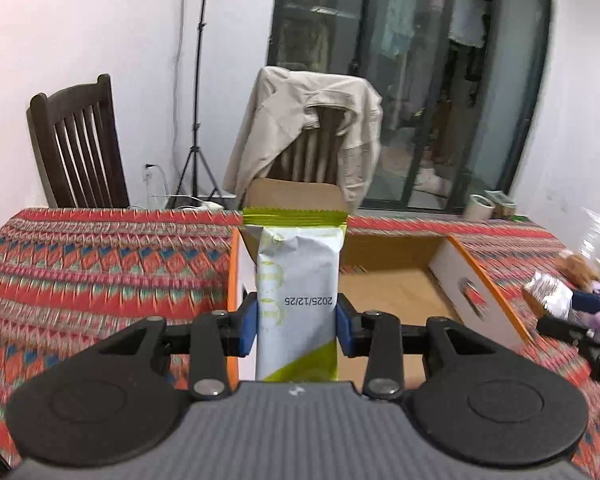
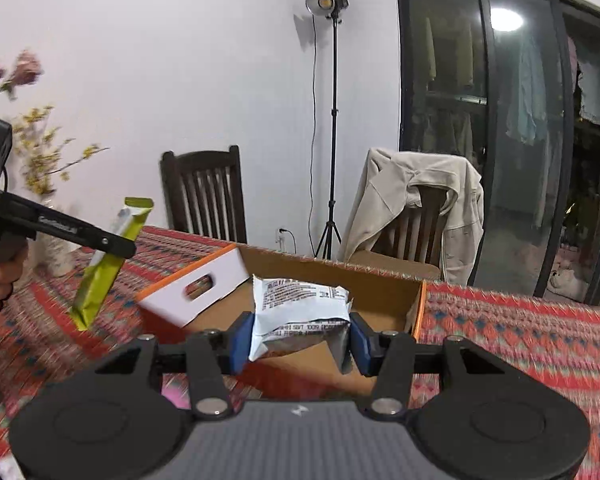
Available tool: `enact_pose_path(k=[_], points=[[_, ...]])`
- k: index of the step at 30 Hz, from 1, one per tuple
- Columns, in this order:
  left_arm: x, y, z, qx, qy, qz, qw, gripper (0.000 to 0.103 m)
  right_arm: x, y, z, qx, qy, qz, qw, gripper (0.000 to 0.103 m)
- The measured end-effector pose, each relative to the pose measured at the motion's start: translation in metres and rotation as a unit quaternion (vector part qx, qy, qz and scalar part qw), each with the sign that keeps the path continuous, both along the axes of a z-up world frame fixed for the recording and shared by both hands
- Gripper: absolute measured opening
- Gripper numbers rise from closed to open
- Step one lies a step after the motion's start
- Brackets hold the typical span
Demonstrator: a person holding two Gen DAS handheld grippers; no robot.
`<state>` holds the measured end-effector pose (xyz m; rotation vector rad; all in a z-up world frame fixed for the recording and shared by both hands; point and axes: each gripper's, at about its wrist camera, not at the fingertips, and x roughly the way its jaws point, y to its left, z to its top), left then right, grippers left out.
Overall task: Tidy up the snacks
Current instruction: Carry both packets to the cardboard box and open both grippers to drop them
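My left gripper [image 1: 296, 320] is shut on a long green and white snack bar [image 1: 298, 280], held upright above the left end of an open cardboard box [image 1: 400, 292]. In the right wrist view the same bar [image 2: 108, 264] hangs from the left gripper [image 2: 120, 246] at the far left, beside the box [image 2: 380, 280]. My right gripper [image 2: 300, 338] is shut on a crinkled white and silver snack packet [image 2: 300, 308], held over the near side of the box. The box interior that shows is bare cardboard.
The box has white flaps with orange edges [image 1: 476, 292] and sits on a red patterned tablecloth [image 1: 100, 264]. More snack packets [image 1: 552, 296] lie at the table's right. Two dark wooden chairs [image 2: 206, 196], one draped with a beige jacket [image 2: 420, 208], stand behind the table.
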<state>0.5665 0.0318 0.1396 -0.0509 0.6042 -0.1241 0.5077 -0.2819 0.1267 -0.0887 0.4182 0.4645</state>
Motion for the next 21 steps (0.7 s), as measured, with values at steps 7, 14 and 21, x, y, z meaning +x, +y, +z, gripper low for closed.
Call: enact_pose_path(k=[7, 14, 21], points=[[0.110, -0.017, -0.046, 0.035, 0.074, 0.004, 0.9966, 0.039, 0.139, 0.039, -0.034, -0.117, 0.062, -0.038, 0.990, 0.050], [0.152, -0.028, -0.090, 0.074, 0.128, -0.007, 0.9890, 0.051, 0.223, 0.059, -0.072, -0.172, 0.145, -0.077, 0.971, 0.070], [0.132, -0.012, -0.063, 0.045, 0.106, -0.002, 0.9933, 0.069, 0.223, 0.066, -0.058, -0.168, 0.129, -0.094, 0.973, 0.079]])
